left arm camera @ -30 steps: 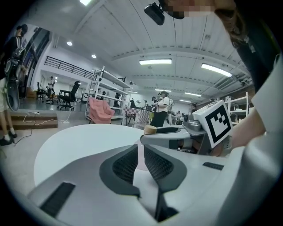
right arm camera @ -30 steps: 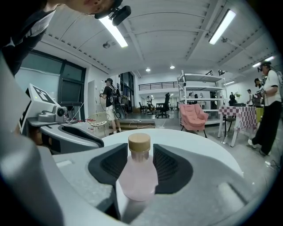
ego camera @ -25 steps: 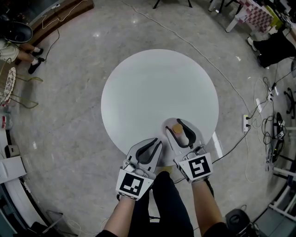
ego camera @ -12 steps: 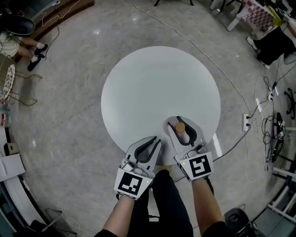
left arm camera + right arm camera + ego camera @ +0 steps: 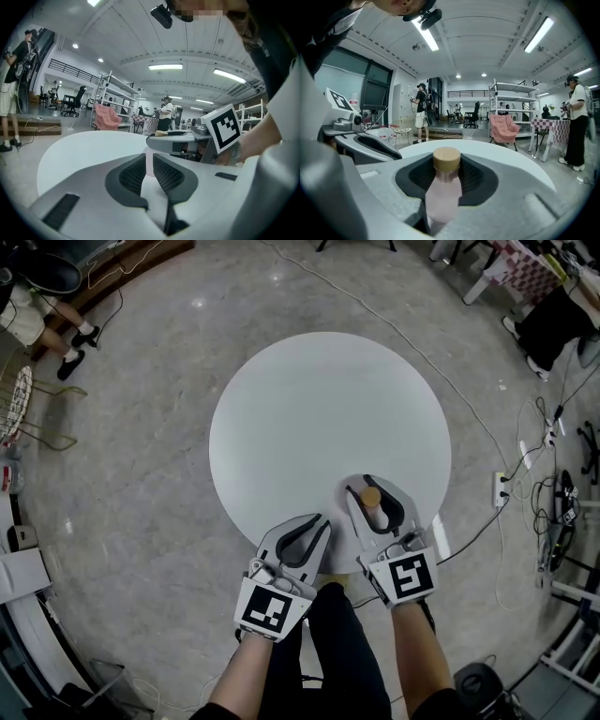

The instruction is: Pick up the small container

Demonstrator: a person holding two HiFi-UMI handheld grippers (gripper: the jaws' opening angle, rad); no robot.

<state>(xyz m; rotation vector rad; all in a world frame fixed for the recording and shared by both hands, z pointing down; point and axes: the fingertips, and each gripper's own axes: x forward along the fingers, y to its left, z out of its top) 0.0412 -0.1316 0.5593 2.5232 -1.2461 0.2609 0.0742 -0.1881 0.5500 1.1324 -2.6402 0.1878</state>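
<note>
Pale marble floor (image 5: 131, 474) runs all round the round white table (image 5: 319, 399). Its top is bare except at the lower right of the head view, where the small container (image 5: 371, 496), a pink bottle, stands upright close to the rim nearest me. It sits within easy reach, so only one arm needs to work. My left gripper (image 5: 322, 520) lies idle at the table's lower edge, just left of the other, with its jaws together and nothing between them. My right gripper (image 5: 367, 480) has been brought in low, tipped only slightly downward, so its jaws pass either side of the bottle rather than over it. In the right gripper view the wooden cap (image 5: 446, 159) sits dead centre, and the pink body runs down toward the throat of the jaws, so the container is deep inside and evenly between them. These jaws have just been closing with the bottle between them. A strip of dark ribbed pads (image 5: 474, 178) shows on each side of the cap, so I judge they are near the bottle but not yet pressing on it. The lift should wait until they bite.
</note>
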